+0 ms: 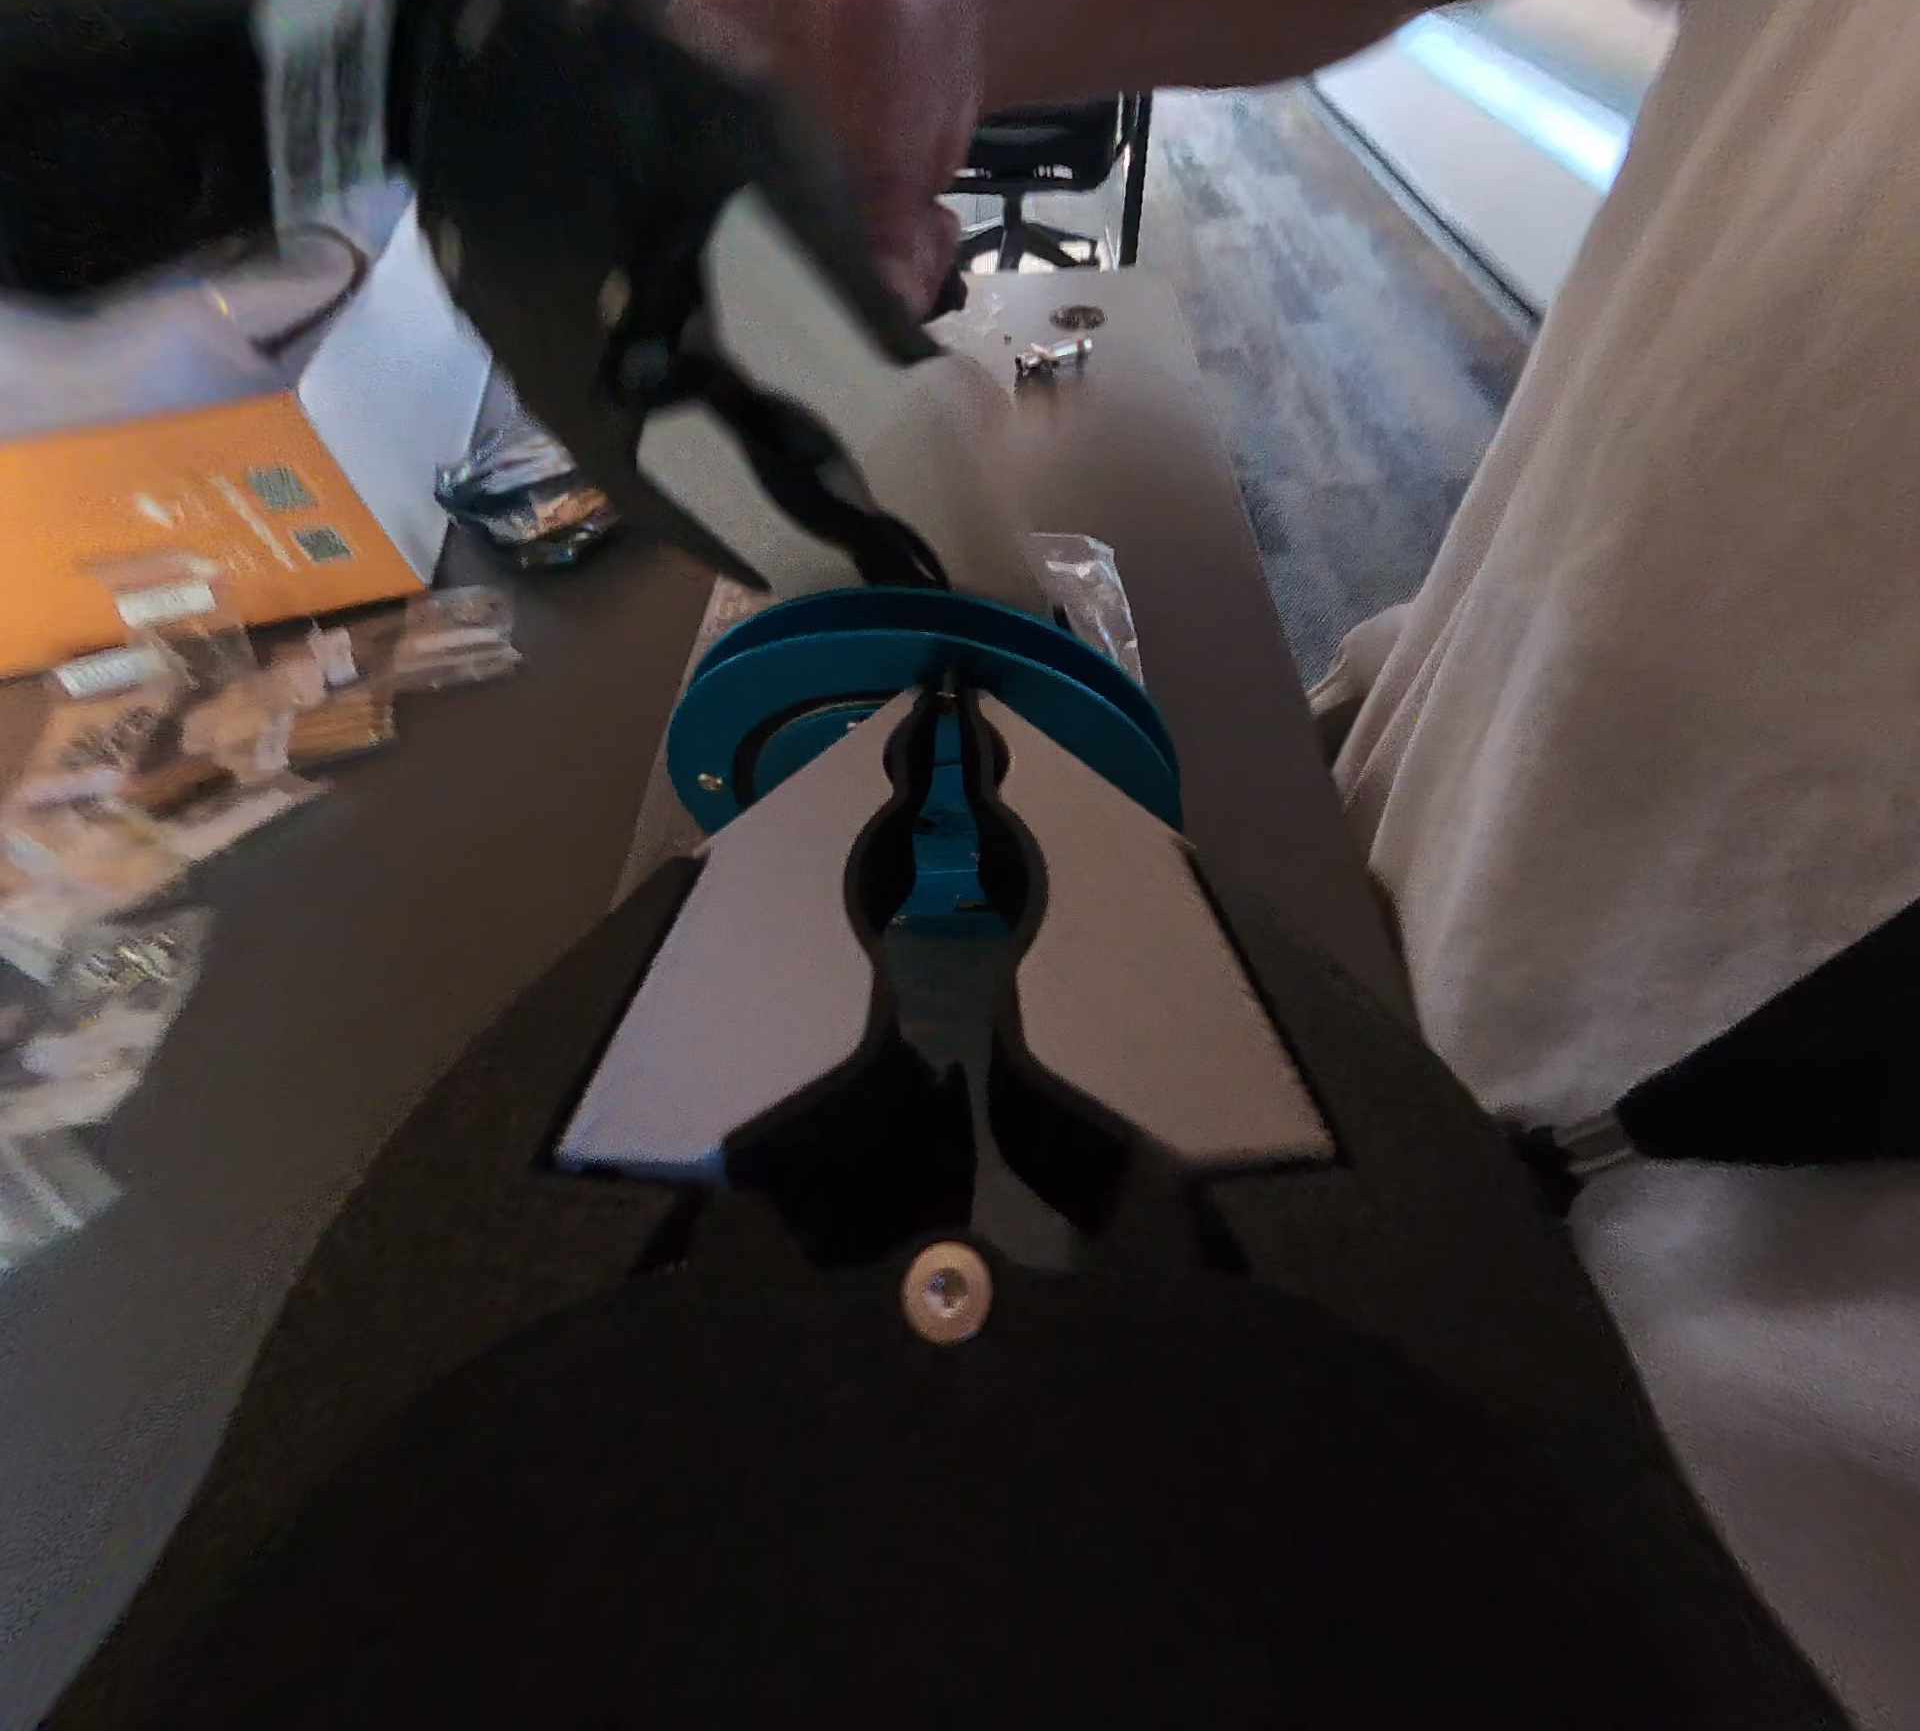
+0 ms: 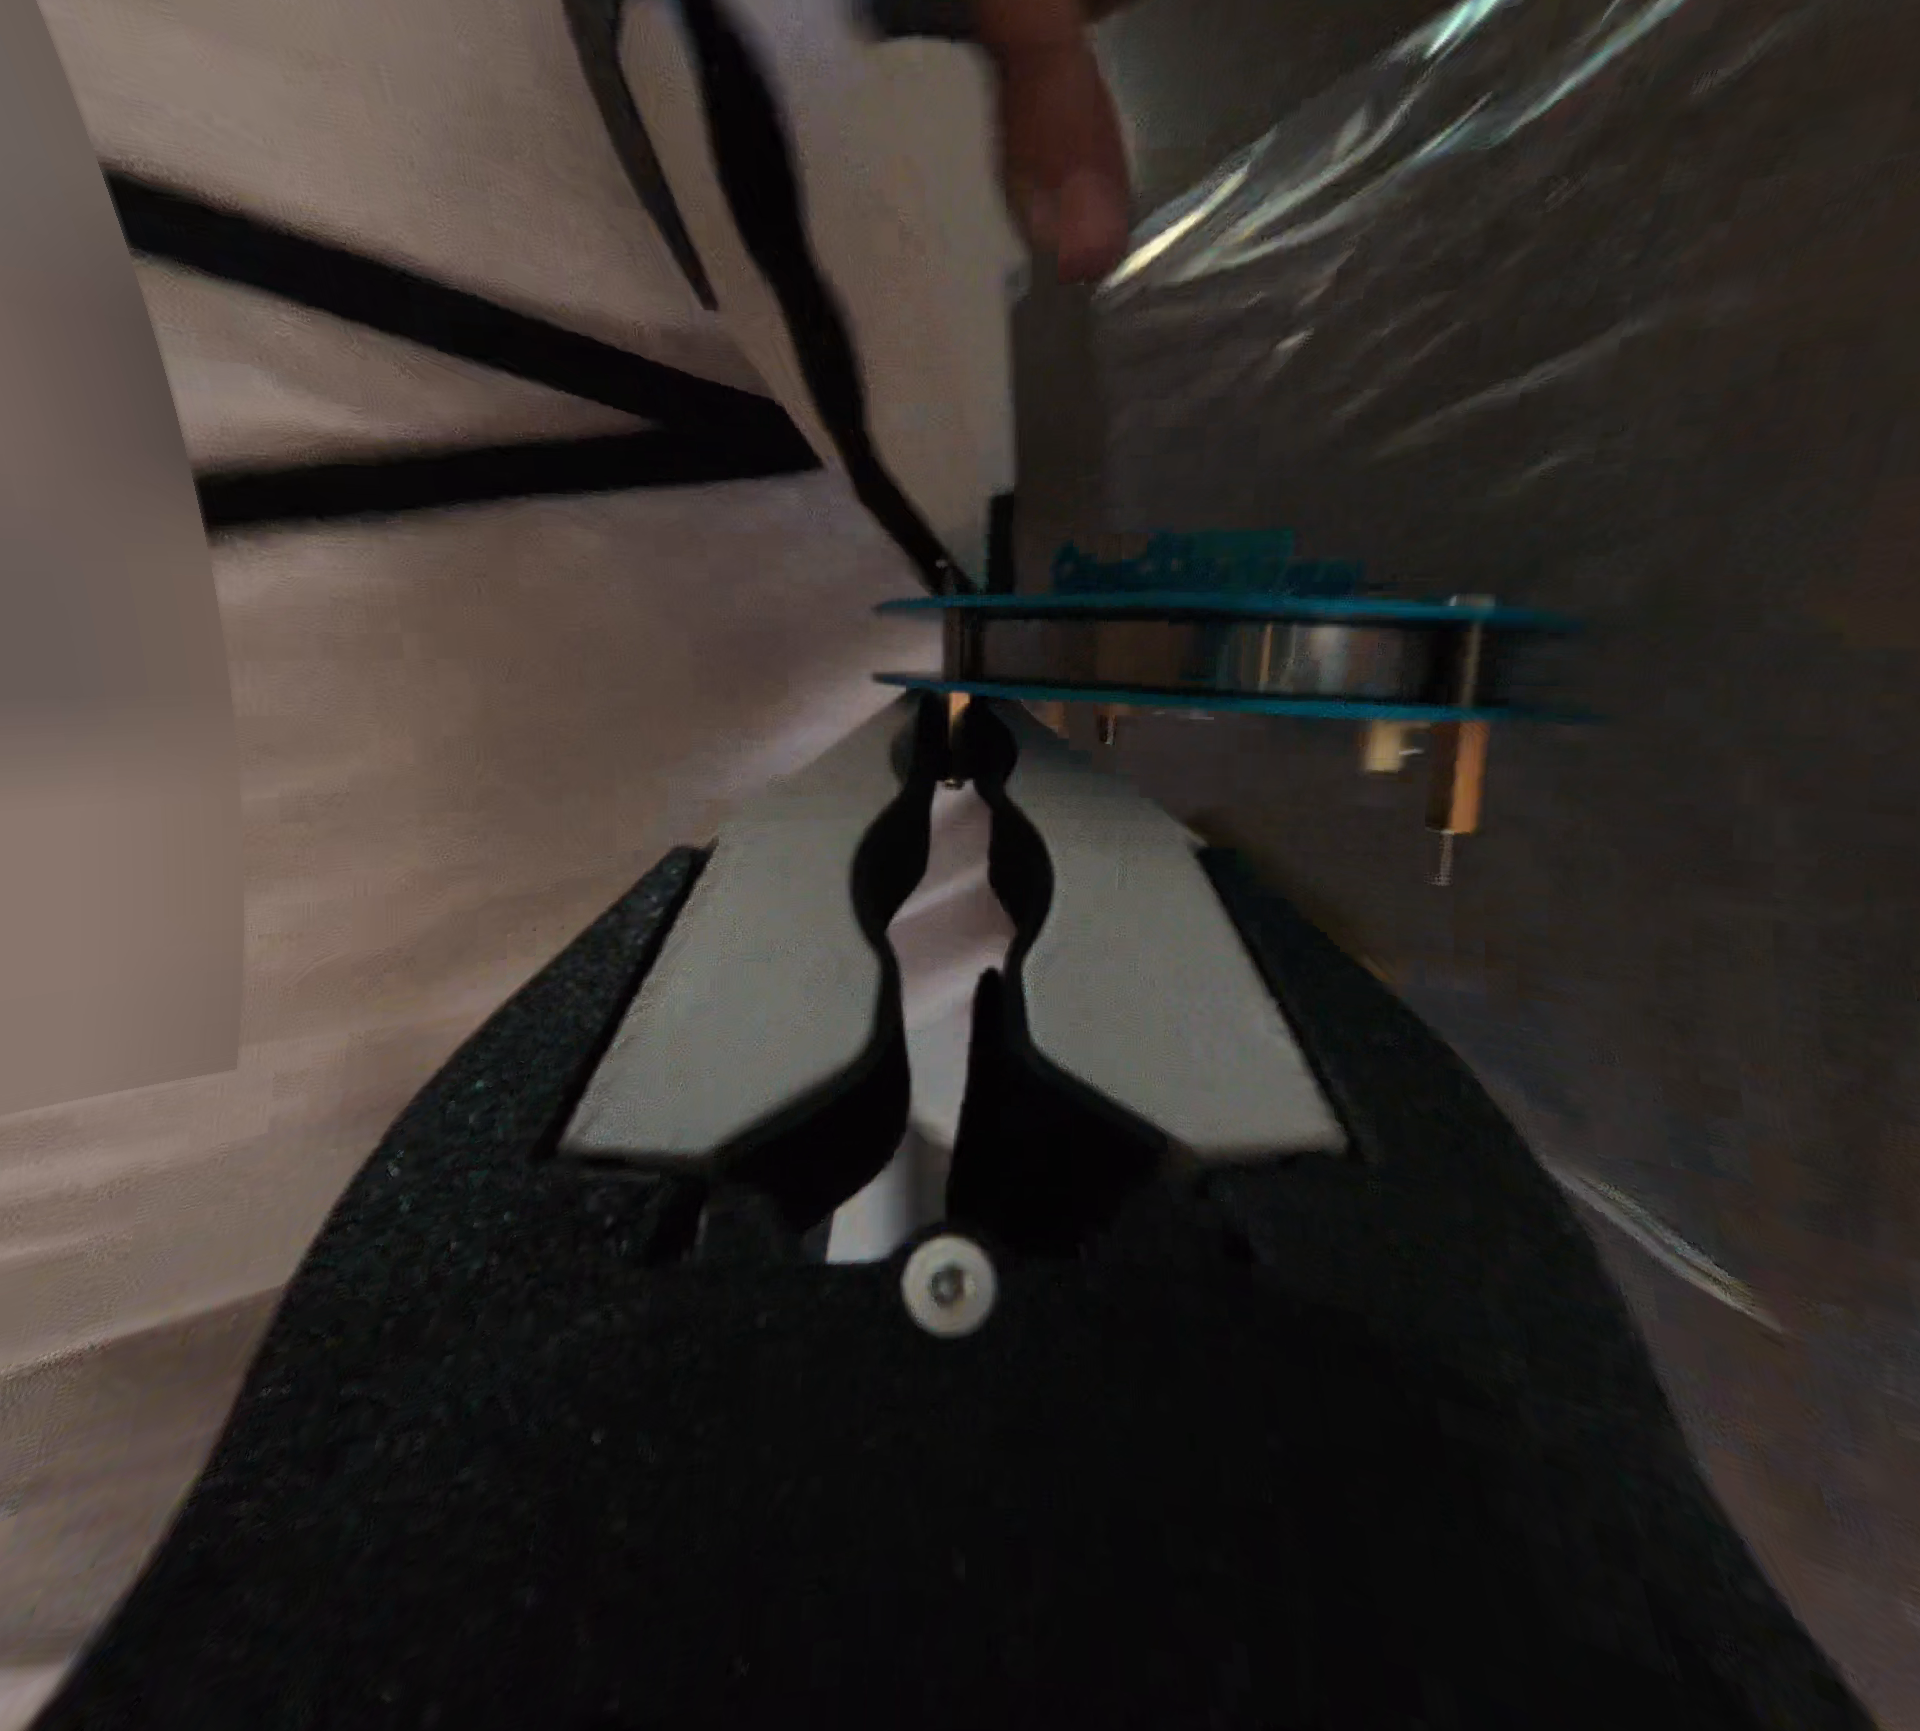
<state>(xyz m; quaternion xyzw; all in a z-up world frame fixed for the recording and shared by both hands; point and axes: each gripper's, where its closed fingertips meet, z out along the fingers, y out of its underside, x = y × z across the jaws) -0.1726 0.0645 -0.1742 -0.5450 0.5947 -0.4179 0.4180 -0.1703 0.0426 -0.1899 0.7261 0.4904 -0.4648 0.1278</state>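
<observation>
**Blue two-plate assembly pinched by both grippers**

The blue disc assembly (image 1: 925,725), two round plates on brass standoffs (image 2: 1455,777), is above the dark counter (image 1: 436,902). Left gripper (image 1: 943,699) fingers pinch a standoff at its rim. Right gripper (image 2: 958,751) fingers pinch a standoff beneath the lower plate. An orange folder (image 1: 197,518) lies well apart.

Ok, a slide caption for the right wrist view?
Right gripper pinching a brass standoff at the edge of two stacked blue discs.
</observation>
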